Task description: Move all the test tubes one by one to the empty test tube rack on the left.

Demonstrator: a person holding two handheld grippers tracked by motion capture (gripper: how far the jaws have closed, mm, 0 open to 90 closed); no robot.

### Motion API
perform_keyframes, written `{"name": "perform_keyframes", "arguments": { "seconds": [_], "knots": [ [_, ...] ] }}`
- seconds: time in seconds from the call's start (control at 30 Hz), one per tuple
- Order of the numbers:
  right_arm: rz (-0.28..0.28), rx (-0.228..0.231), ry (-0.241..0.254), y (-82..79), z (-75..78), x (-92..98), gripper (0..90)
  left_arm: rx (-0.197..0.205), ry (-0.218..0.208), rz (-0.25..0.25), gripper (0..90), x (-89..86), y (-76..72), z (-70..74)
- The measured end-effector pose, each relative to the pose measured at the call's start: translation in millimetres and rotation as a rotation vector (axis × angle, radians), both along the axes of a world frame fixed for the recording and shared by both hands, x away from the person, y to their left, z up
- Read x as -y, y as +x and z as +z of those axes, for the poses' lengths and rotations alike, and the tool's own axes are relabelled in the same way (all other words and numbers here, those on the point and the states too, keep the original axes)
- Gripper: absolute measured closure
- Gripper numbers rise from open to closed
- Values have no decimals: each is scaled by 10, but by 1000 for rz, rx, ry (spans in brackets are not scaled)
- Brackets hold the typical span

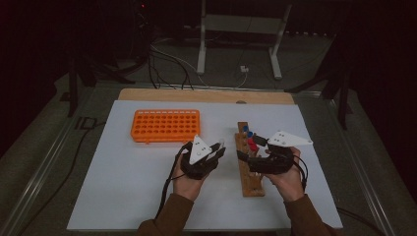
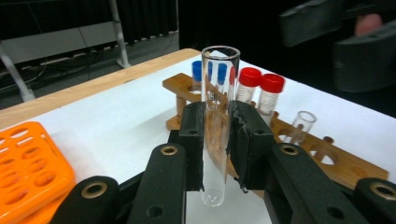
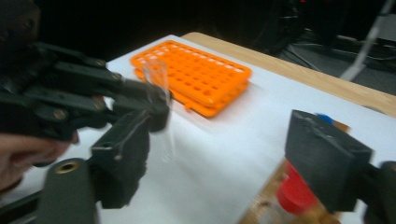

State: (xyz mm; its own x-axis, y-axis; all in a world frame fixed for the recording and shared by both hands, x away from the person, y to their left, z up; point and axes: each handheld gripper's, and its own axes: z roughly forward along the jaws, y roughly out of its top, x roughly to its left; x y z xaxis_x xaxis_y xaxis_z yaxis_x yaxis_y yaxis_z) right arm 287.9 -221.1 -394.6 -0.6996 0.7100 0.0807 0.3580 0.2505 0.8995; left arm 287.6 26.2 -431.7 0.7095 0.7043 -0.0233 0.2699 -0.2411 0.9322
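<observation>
L gripper (image 2: 215,140) clamped on clear uncapped glass test tube (image 2: 217,116), pads gripping mid-body, open mouth up, round bottom hanging free below pads. Held upright, prob. so tube can drop straight into a hole. Seen from high view: L gripper (image 1: 220,149) over bare white table top (image 1: 123,196), between orange tube rack (image 1: 165,125) and wooden rack (image 1: 250,164), touching neither.

R gripper (image 3: 224,154) jaws wide apart, nothing between pads; no earlier frame to compare. In high view R gripper (image 1: 252,147) over wooden rack, near capped tubes. Looks like a handover just done or a reach for next tube – can't tell which.

Wooden rack (image 2: 299,140) carries two blue-capped tubes (image 2: 198,77), two red-capped tubes (image 2: 259,91), one more empty clear tube (image 2: 302,126) standing in a hole; several holes free. Red cap (image 3: 294,191) sits just below R jaw pad, blurred.

Orange rack (image 3: 196,74) w/ many empty holes, well apart from wooden one, likely destination for held tube. Next prob. calls for carrying tube left, keeping vertical, lining bottom over a hole. Risk: glass slipping in pads, or rim knocking rack edge.
</observation>
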Motion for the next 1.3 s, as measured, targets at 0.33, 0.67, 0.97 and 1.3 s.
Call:
{"name": "perform_keyframes", "arguments": {
  "seconds": [0.33,0.67,0.97,1.3],
  "knots": [
    [-74,8,-6,-75,-158,221,45,20,-8,22,757,-136,153,4],
    [-119,25,-18,-163,-296,402,1,26,-18,54,756,-281,331,-3],
    [-128,18,-11,-204,-343,476,1,32,-8,97,755,-371,509,3],
    [-130,13,12,-234,-382,525,1,24,11,147,755,-468,729,-19]
  ]
}}
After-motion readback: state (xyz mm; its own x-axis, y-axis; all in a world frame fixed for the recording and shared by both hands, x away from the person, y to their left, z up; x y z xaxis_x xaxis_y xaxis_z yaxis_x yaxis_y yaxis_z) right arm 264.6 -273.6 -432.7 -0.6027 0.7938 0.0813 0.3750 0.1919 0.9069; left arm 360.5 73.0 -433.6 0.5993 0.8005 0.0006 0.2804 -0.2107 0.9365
